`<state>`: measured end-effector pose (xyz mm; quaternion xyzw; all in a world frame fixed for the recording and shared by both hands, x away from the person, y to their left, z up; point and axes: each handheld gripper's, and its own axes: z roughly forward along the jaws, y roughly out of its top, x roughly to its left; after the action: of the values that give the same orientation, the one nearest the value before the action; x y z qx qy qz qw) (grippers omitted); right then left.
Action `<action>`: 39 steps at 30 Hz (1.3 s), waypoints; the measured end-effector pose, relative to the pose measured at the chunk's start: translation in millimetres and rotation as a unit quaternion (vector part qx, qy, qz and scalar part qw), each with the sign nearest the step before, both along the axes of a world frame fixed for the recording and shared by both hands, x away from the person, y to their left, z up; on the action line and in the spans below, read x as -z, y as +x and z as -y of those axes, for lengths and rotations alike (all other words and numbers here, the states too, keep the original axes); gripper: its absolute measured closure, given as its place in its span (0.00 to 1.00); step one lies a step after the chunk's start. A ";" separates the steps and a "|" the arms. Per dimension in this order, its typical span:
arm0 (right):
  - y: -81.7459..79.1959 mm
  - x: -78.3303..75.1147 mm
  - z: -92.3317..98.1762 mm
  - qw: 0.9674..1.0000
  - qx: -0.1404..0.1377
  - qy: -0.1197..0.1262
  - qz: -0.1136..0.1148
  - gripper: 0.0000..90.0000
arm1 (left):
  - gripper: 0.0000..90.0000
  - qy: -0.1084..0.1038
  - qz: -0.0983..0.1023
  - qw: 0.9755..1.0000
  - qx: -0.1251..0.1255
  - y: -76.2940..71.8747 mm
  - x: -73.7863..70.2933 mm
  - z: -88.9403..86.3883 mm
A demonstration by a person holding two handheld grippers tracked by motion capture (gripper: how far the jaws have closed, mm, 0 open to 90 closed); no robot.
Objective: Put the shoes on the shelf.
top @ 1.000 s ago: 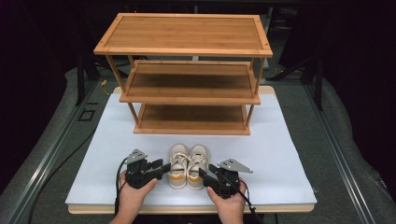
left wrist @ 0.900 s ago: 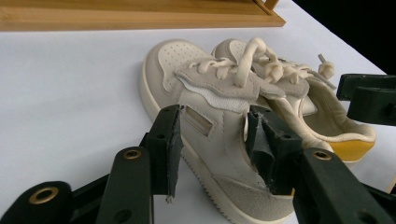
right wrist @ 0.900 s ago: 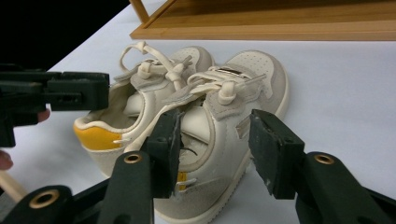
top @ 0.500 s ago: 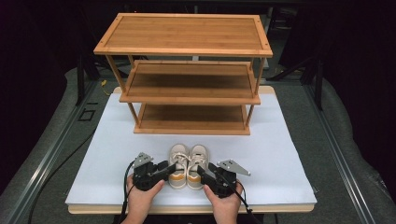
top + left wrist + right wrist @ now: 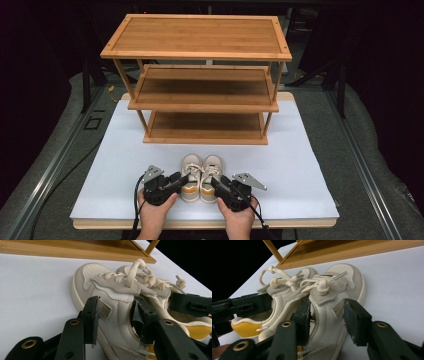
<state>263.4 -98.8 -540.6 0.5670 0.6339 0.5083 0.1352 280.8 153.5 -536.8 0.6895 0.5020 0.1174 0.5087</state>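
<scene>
The left gripper [image 5: 183, 179] straddles the outer wall of the left shoe [image 5: 190, 172], one jaw outside against the side panel, the other down inside the collar; its jaws have just been closing, and in the left gripper view [image 5: 115, 315] the outer pad lies against the leather while the inner one looks just clear of the lining, so a firm clamp cannot be told. The right gripper [image 5: 216, 182] sits the same way on the right shoe [image 5: 210, 172]: in the right gripper view [image 5: 325, 313] one jaw stands in the shoe's opening and the other just off the outer side, the jaws having just been closing with the shoe's wall between them. Both shoes stand side by side, touching, toes pointing toward the wooden rack [image 5: 200, 80], well in front of its lowest shelf. Bare white table [image 5: 300, 165] lies between the shoes and the rack and out to both sides; its near edge runs just behind the hands. Each shoe's heel is partly covered by the grippers, and the rack's upper shelves shade the lowest one
</scene>
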 end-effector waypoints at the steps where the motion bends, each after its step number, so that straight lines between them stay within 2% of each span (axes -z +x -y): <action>1: 0.8 0.8 -0.9 1.000 0.004 0.004 0.006 0.65 | 0.65 -0.001 0.001 1.000 -0.001 0.5 0.4 0.3; 6: 5.0 1.3 -1.3 1.000 0.010 0.004 0.009 0.66 | 0.66 -0.008 0.002 1.000 -0.004 5.3 1.4 1.7; 9: 8.8 0.8 -0.6 1.000 0.015 -0.003 0.003 0.66 | 0.66 -0.010 0.002 1.000 -0.007 8.7 1.8 2.6; 17: 13.6 1.7 0.0 1.000 0.013 0.009 0.007 0.64 | 0.65 -0.012 0.005 1.000 -0.015 9.7 2.7 4.0; 18: 13.3 1.1 0.6 1.000 0.011 0.006 -0.004 0.63 | 0.65 -0.012 0.005 1.000 -0.015 9.8 2.6 4.1; 21: 15.4 2.7 -0.8 1.000 0.016 0.009 0.002 0.62 | 0.65 -0.014 0.005 1.000 -0.016 10.0 2.8 4.1; 25: 15.1 1.9 -0.2 1.000 0.011 0.004 -0.003 0.62 | 0.60 -0.012 0.002 1.000 -0.017 13.1 4.6 5.8; 30: 15.4 3.0 -1.5 1.000 0.014 -0.001 0.008 0.62 | 0.60 -0.017 -0.001 1.000 -0.020 14.2 5.9 5.8; 34: 14.8 2.8 -1.7 1.000 0.016 -0.006 0.005 0.63 | 0.61 -0.023 0.000 0.999 -0.023 13.5 7.1 5.8; 37: 14.7 2.9 -1.2 1.000 0.012 0.001 0.002 0.63 | 0.61 -0.031 0.002 0.999 -0.023 13.2 8.5 5.1; 39: 15.5 4.0 -2.3 1.000 0.019 0.006 0.010 0.64 | 0.61 -0.035 0.002 0.999 -0.026 12.9 9.2 4.9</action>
<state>278.9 -96.5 -544.6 0.5748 0.6186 0.5147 0.1482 293.6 148.6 -546.1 0.6577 0.5221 0.1142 0.5308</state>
